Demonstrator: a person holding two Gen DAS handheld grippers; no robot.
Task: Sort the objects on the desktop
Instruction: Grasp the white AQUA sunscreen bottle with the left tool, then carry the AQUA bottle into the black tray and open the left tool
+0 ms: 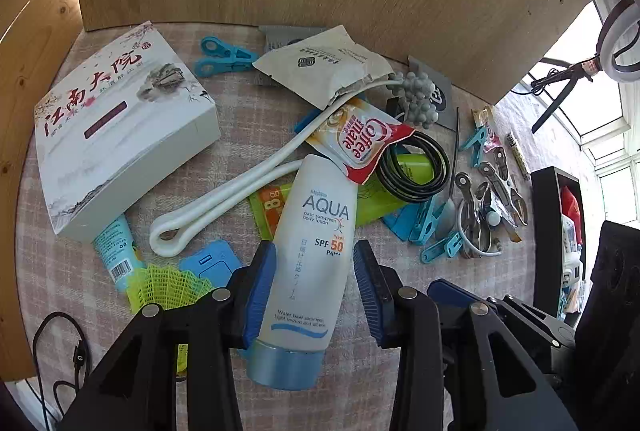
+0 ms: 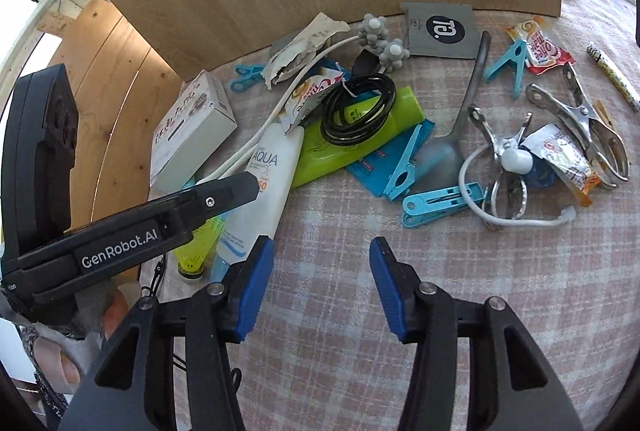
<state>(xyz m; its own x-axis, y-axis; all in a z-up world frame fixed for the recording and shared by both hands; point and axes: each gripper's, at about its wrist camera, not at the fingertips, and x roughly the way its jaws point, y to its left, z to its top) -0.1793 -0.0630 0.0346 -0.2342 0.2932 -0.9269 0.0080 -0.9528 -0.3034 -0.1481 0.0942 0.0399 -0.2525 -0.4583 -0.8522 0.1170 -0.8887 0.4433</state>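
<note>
Left tongs [image 1: 314, 287] straddle the sunscreen tube [image 1: 310, 251], left pad touching, right pad apart: half open, no grip yet, probably lining up to lift it. Right tongs [image 2: 322, 283] gape empty over bare counter [image 2: 400, 271]; clips and clutter lie beyond.

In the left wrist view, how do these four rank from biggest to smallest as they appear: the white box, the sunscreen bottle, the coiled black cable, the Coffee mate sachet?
1. white box
2. sunscreen bottle, though it lies nearest the camera
3. and 4. coiled black cable and Coffee mate sachet: they look alike
</note>
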